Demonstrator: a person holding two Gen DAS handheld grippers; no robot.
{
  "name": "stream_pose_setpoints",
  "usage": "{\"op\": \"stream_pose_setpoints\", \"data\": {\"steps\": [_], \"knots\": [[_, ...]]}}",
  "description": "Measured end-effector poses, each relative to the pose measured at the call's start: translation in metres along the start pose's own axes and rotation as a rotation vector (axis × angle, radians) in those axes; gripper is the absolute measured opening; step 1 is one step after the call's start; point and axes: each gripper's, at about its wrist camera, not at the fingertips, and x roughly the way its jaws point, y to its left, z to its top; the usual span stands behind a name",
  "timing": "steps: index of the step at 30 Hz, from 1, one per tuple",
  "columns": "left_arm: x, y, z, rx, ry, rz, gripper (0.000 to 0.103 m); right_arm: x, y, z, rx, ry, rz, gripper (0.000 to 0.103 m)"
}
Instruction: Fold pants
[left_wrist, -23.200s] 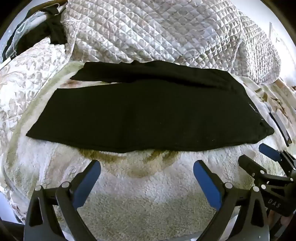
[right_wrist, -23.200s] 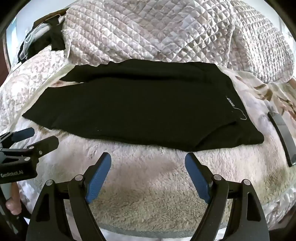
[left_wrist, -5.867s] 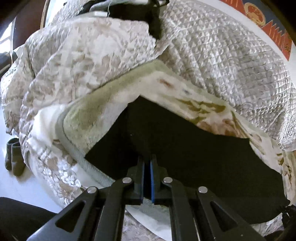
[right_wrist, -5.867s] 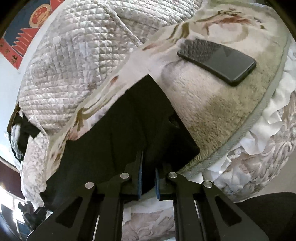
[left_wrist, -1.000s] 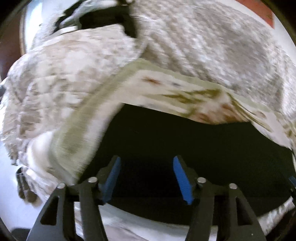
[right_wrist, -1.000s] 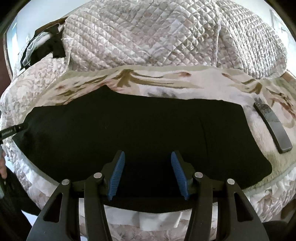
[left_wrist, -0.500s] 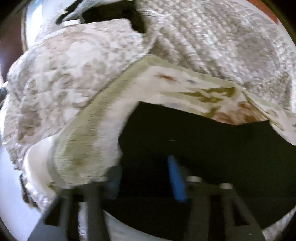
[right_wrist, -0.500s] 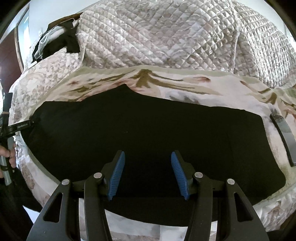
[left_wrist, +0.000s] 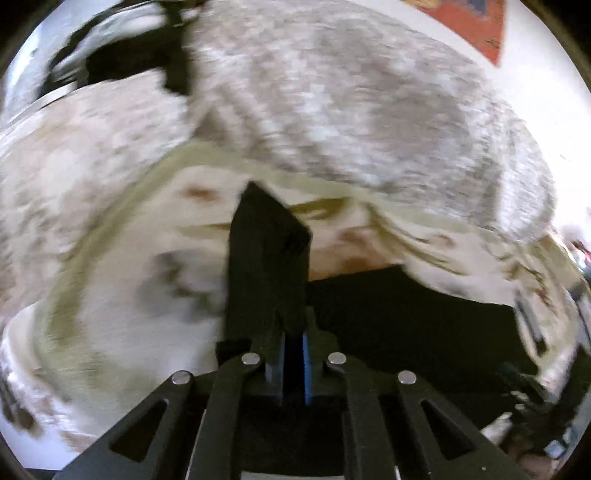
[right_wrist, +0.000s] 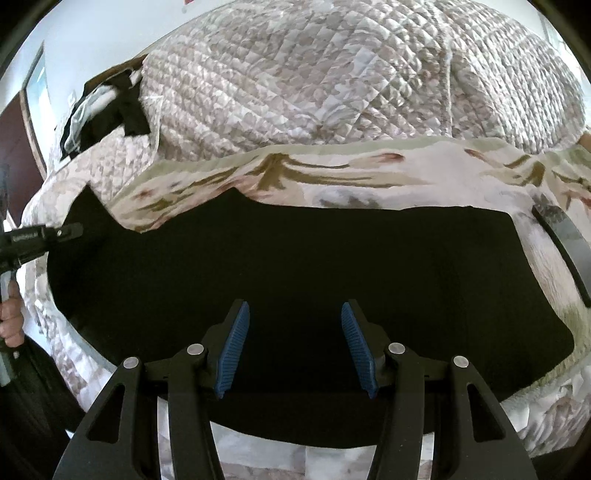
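- Fingers of the left gripper (left_wrist: 292, 354) are pinched on a raised corner of the black pants (right_wrist: 295, 266).
- right gripper (right_wrist: 293, 345) hovers spread wide over them, gripping nothing, bed blanket (right_wrist: 369, 177) underneath.

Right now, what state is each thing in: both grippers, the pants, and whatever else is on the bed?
left gripper: shut on the pants' left end, fabric lifted.
right gripper: open, above the pants, holding nothing.
pants: spread lengthwise on the blanket, left end raised.
blanket: flat under the pants.
quilt: bunched behind.
phone: lying right of the pants, apart.
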Motion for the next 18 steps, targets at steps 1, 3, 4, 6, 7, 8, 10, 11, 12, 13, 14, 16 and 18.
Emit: {"op": "stream_pose_setpoints", "data": {"steps": [1, 3, 4, 6, 7, 8, 10, 11, 12, 13, 14, 16, 18], "knots": [[0.003, -0.014, 0.001, 0.01, 0.007, -0.037, 0.008, -0.002, -0.003, 0.0, 0.009, -0.007, 0.0, 0.053], [0.015, -0.045, 0.002, 0.036, 0.035, -0.103, 0.008, -0.006, -0.008, 0.001, 0.023, -0.018, -0.001, 0.053], [0.022, -0.061, 0.0, 0.053, 0.049, -0.128, 0.008, -0.008, -0.01, 0.001, 0.029, -0.021, -0.003, 0.053], [0.038, -0.092, -0.008, 0.084, 0.084, -0.186, 0.008, -0.011, -0.017, 0.0, 0.046, -0.027, -0.013, 0.053], [0.047, -0.103, -0.013, 0.101, 0.099, -0.204, 0.008, -0.012, -0.02, -0.001, 0.056, -0.029, -0.019, 0.053], [0.057, -0.113, -0.019, 0.112, 0.122, -0.214, 0.008, -0.013, -0.025, -0.001, 0.068, -0.028, -0.025, 0.053], [0.082, -0.127, -0.031, 0.117, 0.202, -0.246, 0.008, -0.015, -0.034, -0.003, 0.097, -0.024, -0.04, 0.053], [0.092, -0.131, -0.037, 0.12, 0.231, -0.249, 0.009, -0.015, -0.037, -0.003, 0.107, -0.023, -0.044, 0.053], [0.1, -0.134, -0.042, 0.114, 0.259, -0.258, 0.009, -0.015, -0.039, -0.003, 0.114, -0.022, -0.046, 0.053], [0.102, -0.137, -0.046, 0.101, 0.271, -0.278, 0.01, -0.016, -0.043, -0.004, 0.124, -0.023, -0.047, 0.053], [0.099, -0.138, -0.046, 0.097, 0.261, -0.297, 0.014, -0.016, -0.044, -0.004, 0.128, -0.023, -0.046, 0.053], [0.089, -0.14, -0.044, 0.087, 0.262, -0.372, 0.021, -0.016, -0.044, -0.003, 0.131, -0.025, -0.042, 0.053], [0.072, -0.138, -0.038, 0.081, 0.24, -0.44, 0.021, -0.016, -0.043, -0.003, 0.135, -0.025, -0.029, 0.053]]}}
